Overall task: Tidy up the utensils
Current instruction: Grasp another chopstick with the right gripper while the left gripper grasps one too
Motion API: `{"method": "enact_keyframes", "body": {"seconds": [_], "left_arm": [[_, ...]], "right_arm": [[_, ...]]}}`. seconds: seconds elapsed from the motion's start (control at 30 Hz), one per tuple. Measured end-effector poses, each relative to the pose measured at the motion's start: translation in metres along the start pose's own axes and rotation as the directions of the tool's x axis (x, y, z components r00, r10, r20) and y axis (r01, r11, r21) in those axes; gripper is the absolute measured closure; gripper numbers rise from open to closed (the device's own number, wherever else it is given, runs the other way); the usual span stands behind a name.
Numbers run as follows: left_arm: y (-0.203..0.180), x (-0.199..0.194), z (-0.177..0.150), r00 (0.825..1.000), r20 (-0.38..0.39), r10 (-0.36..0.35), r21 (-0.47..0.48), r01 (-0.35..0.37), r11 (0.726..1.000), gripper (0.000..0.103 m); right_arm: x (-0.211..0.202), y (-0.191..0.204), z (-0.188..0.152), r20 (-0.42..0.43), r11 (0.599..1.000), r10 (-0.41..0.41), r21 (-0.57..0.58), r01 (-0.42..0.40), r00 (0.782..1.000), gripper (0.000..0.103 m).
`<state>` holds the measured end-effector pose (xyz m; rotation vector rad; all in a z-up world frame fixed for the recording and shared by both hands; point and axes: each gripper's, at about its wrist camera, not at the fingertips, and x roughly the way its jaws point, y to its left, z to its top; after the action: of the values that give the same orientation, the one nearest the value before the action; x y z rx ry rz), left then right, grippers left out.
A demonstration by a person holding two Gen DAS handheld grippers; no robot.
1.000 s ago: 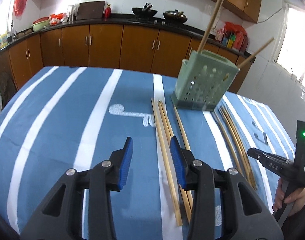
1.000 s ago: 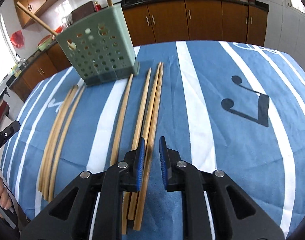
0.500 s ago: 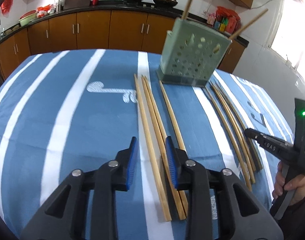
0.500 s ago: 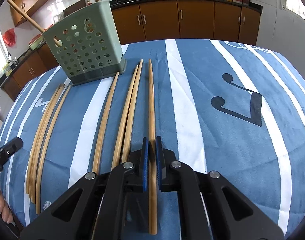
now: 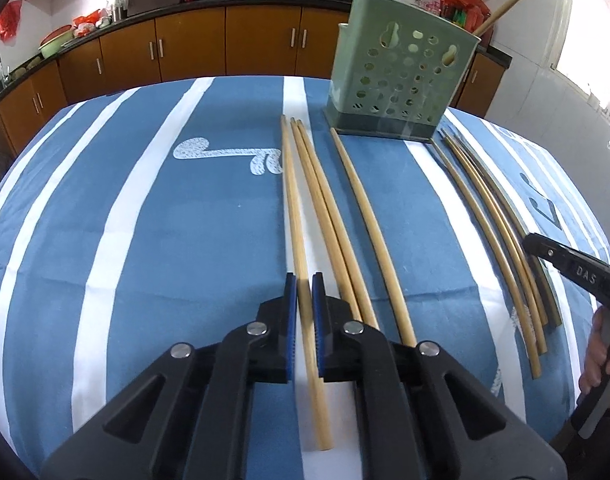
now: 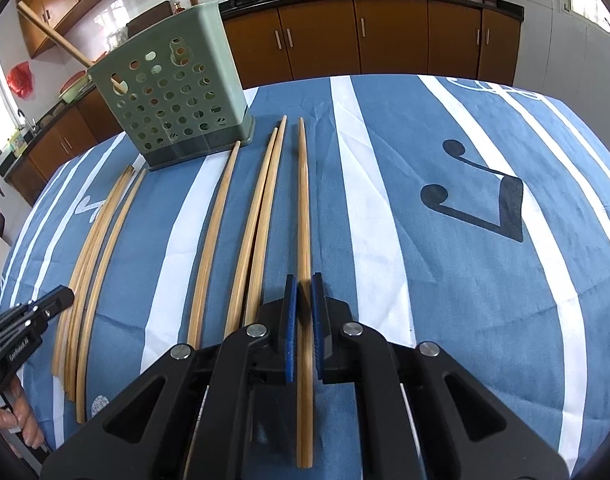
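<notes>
The left gripper [image 5: 303, 286] has just closed onto one chopstick [image 5: 295, 216]; the right gripper [image 6: 303, 286] clamps its own chopstick [image 6: 303, 208], lying free a second ago. Loose chopsticks [image 5: 361, 216] crowd alongside; open tablecloth [image 5: 145, 216] lies outward. The green holder [image 5: 397, 80] stands beyond.

Blue striped tablecloth [image 5: 209, 208] carries green holder [image 5: 401, 80], loose chopsticks [image 5: 369, 232].
</notes>
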<state>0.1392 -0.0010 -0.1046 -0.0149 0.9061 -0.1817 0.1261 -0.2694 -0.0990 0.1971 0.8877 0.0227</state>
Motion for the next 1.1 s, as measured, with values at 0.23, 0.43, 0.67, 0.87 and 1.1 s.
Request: {"method": "enact_keyframes", "body": {"seconds": [0.23, 0.43, 0.67, 0.87, 1.1], "left_arm": [[0.020, 0.008, 0.013, 0.999, 0.008, 0.048, -0.041, -0.047, 0.998, 0.095], [0.039, 0.017, 0.029, 0.998, 0.013, 0.059, -0.066, -0.058, 0.996, 0.095], [0.041, 0.018, 0.031, 0.998, 0.016, 0.054, -0.060, -0.052, 0.997, 0.094], [0.043, 0.018, 0.030, 0.999, 0.016, 0.046, -0.067, -0.045, 0.997, 0.094], [0.044, 0.018, 0.030, 0.999, 0.017, 0.037, -0.079, -0.035, 0.996, 0.094]], "right_arm": [[0.005, 0.001, 0.007, 0.014, 1.000, -0.008, 0.011, 0.008, 1.000, 0.095], [0.015, -0.001, 0.018, 0.036, 0.999, -0.029, 0.015, 0.029, 0.999, 0.095], [0.011, 0.001, 0.012, 0.038, 0.999, -0.032, -0.008, 0.033, 0.999, 0.095], [0.012, 0.002, 0.012, 0.037, 0.999, -0.041, -0.010, 0.041, 0.998, 0.094], [0.012, 0.002, 0.012, 0.036, 0.999, -0.042, -0.011, 0.042, 0.998, 0.094]]}}
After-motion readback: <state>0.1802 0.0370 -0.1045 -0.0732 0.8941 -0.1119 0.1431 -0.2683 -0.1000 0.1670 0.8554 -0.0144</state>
